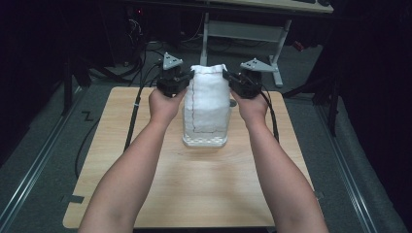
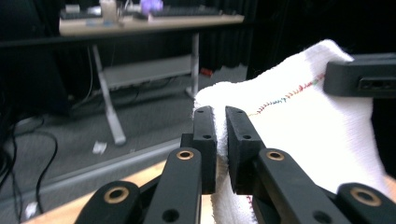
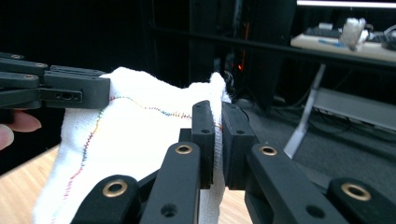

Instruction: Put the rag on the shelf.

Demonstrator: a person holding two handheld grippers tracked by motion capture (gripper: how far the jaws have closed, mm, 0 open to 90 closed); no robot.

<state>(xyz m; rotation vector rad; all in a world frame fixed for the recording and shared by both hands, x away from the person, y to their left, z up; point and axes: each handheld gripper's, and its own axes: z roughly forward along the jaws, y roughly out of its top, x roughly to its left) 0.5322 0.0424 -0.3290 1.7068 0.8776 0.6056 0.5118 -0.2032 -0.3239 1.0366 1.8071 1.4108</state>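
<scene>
Above clear container (image 1: 204, 141), white towel (image 1: 209, 99)

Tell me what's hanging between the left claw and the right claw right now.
A white towel with a coloured stitched line spans the gap; the left claw and right claw each pinch a top corner, seen in the high view. It hangs over a clear container.
</scene>
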